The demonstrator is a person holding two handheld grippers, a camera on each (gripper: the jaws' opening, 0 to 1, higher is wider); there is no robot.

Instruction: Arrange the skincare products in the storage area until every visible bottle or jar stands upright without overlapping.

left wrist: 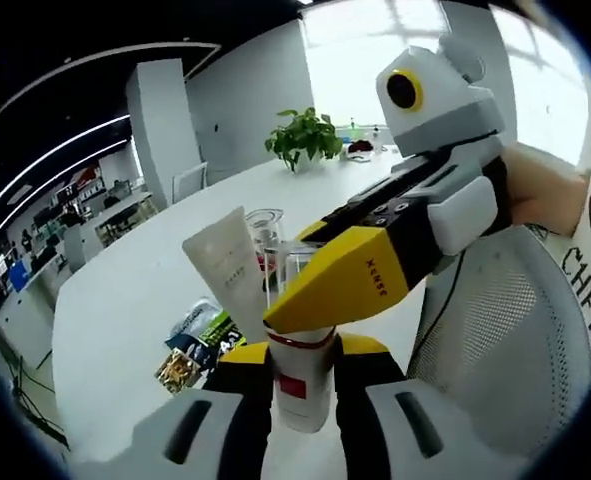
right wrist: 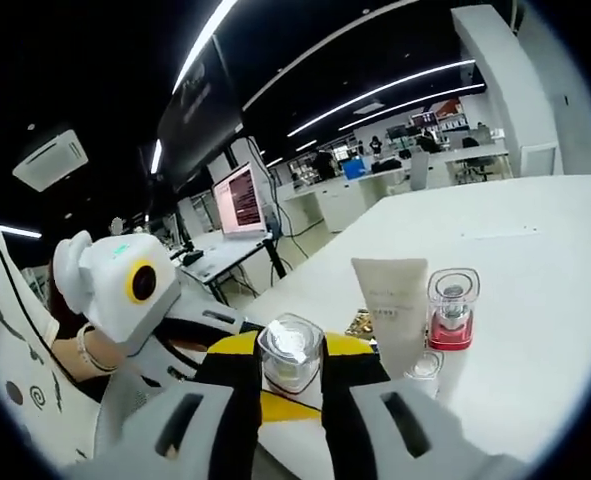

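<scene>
In the left gripper view your left tool [left wrist: 300, 385] holds a white bottle with a red band [left wrist: 301, 385] between its jaws, near the close edge of the white tabletop [left wrist: 125, 300]. Your right tool [left wrist: 315, 290] reaches in from the right, just above this bottle. In the right gripper view the right tool [right wrist: 291, 385] grips a clear-lidded jar [right wrist: 290, 354]. A cream tube [right wrist: 390, 300] and a red-banded spray bottle [right wrist: 451, 310] stand upright just beside each other on the right.

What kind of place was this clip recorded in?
Most likely an open-plan office. A long white table holds the skincare items, rows of desks with a lit computer monitor stand behind it, and a mesh office chair and a potted plant are in view too.
</scene>
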